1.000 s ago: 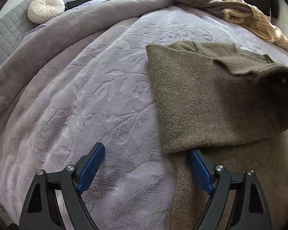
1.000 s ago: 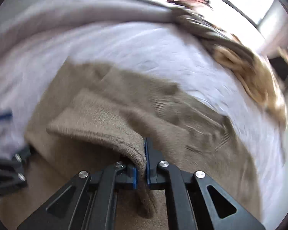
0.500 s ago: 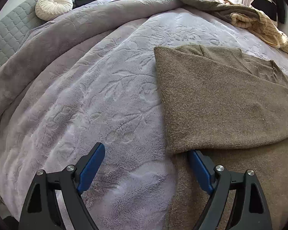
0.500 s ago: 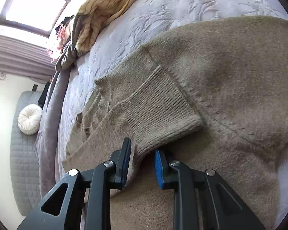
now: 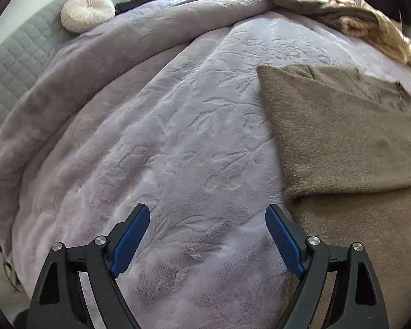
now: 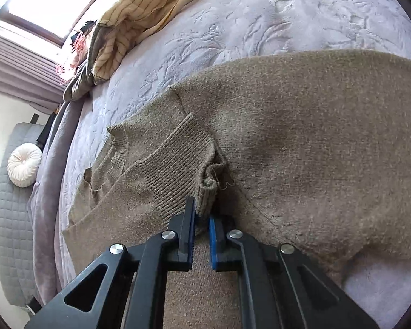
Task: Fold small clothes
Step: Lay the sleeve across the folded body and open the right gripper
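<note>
A brown knit sweater (image 5: 342,137) lies flat on the lilac plush blanket (image 5: 164,123), one side folded over its body. My left gripper (image 5: 207,211) hangs open over bare blanket just left of the sweater's edge, with nothing between its blue pads. In the right wrist view the sweater (image 6: 315,137) fills the middle, and its sleeve lies across the chest with the ribbed cuff (image 6: 178,170) bunched at the end. My right gripper (image 6: 201,211) points down at that cuff, and its jaws are closing with the cuff's edge pinched between the pads.
A round cream cushion (image 5: 87,12) rests against the grey quilted headboard (image 5: 11,63) at the far left. A heap of other clothes, with a cream striped garment (image 6: 139,13) on top, lies along the far edge under the window. The blanket's thick rolled edge runs along the left.
The left gripper drew back left off the sweater's edge. The right gripper rolled over, laid the sleeve across the sweater's body, loosened, and now pinches the cuff's edge.
</note>
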The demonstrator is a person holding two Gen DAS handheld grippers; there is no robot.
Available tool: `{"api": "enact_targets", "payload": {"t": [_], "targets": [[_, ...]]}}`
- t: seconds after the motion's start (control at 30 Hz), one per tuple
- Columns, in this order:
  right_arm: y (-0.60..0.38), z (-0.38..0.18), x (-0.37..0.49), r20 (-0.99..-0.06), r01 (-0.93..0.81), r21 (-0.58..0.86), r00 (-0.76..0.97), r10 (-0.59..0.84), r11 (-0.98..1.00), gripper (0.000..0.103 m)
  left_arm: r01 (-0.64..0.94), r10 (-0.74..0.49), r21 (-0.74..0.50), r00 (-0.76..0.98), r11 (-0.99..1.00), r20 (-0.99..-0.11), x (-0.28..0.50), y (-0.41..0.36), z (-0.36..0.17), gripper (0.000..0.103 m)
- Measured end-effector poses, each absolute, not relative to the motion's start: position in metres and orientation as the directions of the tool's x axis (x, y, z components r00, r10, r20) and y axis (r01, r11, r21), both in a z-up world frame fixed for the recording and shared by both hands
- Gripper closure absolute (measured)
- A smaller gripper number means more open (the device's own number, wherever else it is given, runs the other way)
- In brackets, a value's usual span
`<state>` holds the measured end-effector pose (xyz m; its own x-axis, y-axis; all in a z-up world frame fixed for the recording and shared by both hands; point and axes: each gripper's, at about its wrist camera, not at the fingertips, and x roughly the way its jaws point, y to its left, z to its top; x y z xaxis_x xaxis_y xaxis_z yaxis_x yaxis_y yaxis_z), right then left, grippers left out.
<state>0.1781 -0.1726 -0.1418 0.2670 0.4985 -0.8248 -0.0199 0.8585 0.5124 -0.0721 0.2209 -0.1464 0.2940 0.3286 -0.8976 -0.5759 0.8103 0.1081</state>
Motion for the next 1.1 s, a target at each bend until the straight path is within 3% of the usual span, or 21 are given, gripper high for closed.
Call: {"api": "enact_targets", "payload": {"t": [0.07,0.17,0.2,0.33,0.43,0.5,0.53,0.57,0.6,0.73,0.77,0.8,1.0,1.1], "targets": [[-0.17,-0.141,0.179,-0.825,-0.029,0.514,0.256,0.503,0.857,0.09,-0.597,0.194,-0.052,0.34,0.801,-0.92,-0.075,0.239,-0.142,0.016],[-0.171,-0.143,0.179,-0.806,-0.023,0.552,0.241,0.541,0.834,0.076,-0.572,0.005,-0.25,0.407,0.781,-0.914,-0.058,0.255,-0.145,0.016],[-0.171,-0.143,0.178,-0.798,-0.02,0.566,0.239,0.553,0.824,0.072,-0.556,-0.031,-0.283,0.419,0.782,-0.908,-0.048,0.256,-0.147,0.016],[-0.168,-0.142,0.177,-0.805,-0.029,0.555,0.235,0.545,0.831,0.07,-0.468,-0.145,-0.363,0.438,0.806,-0.887,0.004,0.257,-0.158,0.016],[-0.165,-0.141,0.177,-0.812,-0.045,0.54,0.234,0.535,0.84,0.07,-0.434,-0.176,-0.382,0.443,0.816,-0.879,0.038,0.262,-0.162,0.033],[-0.164,-0.141,0.177,-0.812,-0.049,0.539,0.234,0.535,0.841,0.07,-0.433,-0.18,-0.391,0.452,0.812,-0.874,0.052,0.267,-0.163,0.035],[-0.164,-0.141,0.176,-0.81,-0.049,0.541,0.236,0.536,0.84,0.07,-0.433,-0.187,-0.4,0.456,0.808,-0.87,0.058,0.27,-0.166,0.052],[-0.165,-0.142,0.176,-0.809,-0.048,0.542,0.238,0.537,0.839,0.07,-0.438,-0.197,-0.404,0.445,0.803,-0.874,0.063,0.273,-0.171,0.076],[-0.165,-0.142,0.176,-0.809,-0.045,0.543,0.239,0.537,0.838,0.07,-0.446,-0.206,-0.406,0.431,0.798,-0.878,0.066,0.276,-0.175,0.088],[-0.163,-0.139,0.176,-0.816,-0.034,0.535,0.24,0.526,0.844,0.074,-0.428,-0.168,-0.4,0.484,0.811,-0.859,0.056,0.276,-0.158,0.09],[-0.162,-0.135,0.175,-0.81,-0.041,0.54,0.247,0.532,0.841,0.092,-0.422,-0.15,-0.385,0.492,0.82,-0.858,0.052,0.278,-0.155,0.09],[-0.161,-0.131,0.173,-0.799,-0.054,0.551,0.252,0.546,0.833,0.095,-0.424,-0.143,-0.377,0.489,0.824,-0.861,0.05,0.279,-0.156,0.09],[-0.163,-0.146,0.175,-0.817,-0.027,0.529,0.253,0.518,0.848,0.095,-0.48,-0.143,-0.395,0.479,0.783,-0.866,0.043,0.293,-0.177,0.092],[-0.17,-0.149,0.171,-0.803,0.01,0.555,0.269,0.532,0.832,0.095,-0.51,-0.037,-0.3,0.463,0.806,-0.886,0.035,0.289,-0.167,0.091]]}}
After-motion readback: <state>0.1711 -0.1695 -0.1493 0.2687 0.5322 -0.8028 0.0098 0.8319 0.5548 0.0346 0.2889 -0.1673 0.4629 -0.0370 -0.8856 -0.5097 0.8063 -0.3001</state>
